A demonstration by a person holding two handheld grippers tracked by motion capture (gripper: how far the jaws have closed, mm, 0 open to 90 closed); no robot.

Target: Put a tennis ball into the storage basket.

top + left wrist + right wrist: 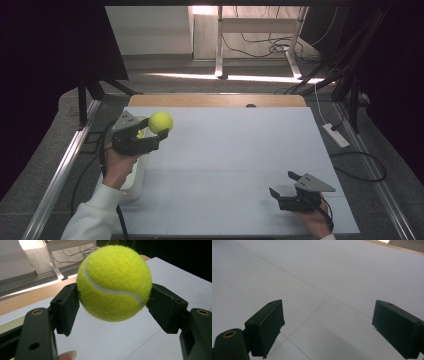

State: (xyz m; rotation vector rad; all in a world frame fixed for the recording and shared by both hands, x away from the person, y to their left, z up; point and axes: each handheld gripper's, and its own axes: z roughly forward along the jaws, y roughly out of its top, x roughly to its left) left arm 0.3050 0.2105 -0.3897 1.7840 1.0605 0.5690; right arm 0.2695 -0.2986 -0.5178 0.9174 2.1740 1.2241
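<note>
1. A white container (134,186) stands at the left edge of the white table (235,165), just below the left hand (118,167). The hand and sleeve cover part of it, and I cannot tell what is inside.
2. The left gripper (156,131) is clamped on a yellow-green tennis ball (160,122). In the left gripper view its two black pads (65,308) press against opposite sides of the tennis ball (114,283), which hangs clear of the table surface.
3. The ball sits above the far-left part of the table, near the wooden strip (215,100) along the far edge.
4. The right gripper (285,186) rests low at the near-right corner of the table, held by the right hand (318,222). In the right gripper view its jaws stand wide apart with nothing between them, over bare table.
5. Count: one tennis ball, one white container, two grippers, two hands.
6. A fingertip (67,355) shows at the bottom of the left gripper view, below the ball.
</note>
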